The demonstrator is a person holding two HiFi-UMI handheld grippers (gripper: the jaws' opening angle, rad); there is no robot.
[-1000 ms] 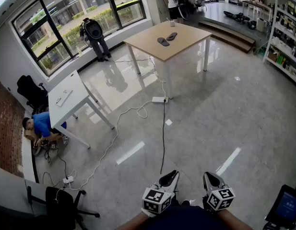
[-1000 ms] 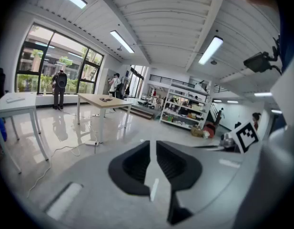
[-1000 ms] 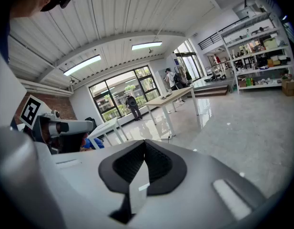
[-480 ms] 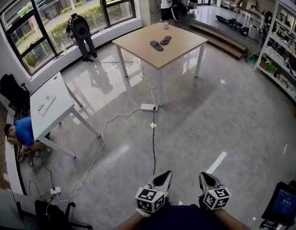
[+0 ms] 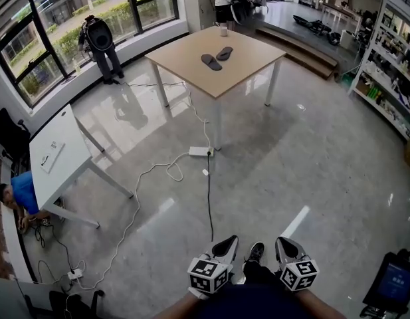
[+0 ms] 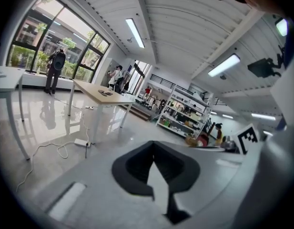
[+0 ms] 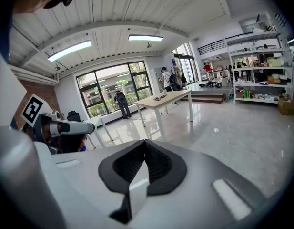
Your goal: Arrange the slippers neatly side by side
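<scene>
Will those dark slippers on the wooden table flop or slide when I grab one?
The two dark flat slippers look thin, so probably light and bendy, drooping if pinched at one end. Lying flat, they should not roll. The smooth-looking light wooden table may let a pushed one slide.

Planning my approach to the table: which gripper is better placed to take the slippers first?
Left, only slightly: the slippers lie roughly straight ahead of the left gripper, while the right gripper sits further aside. Both are shut, empty and far from the table.

Cable and power strip across floor
</scene>
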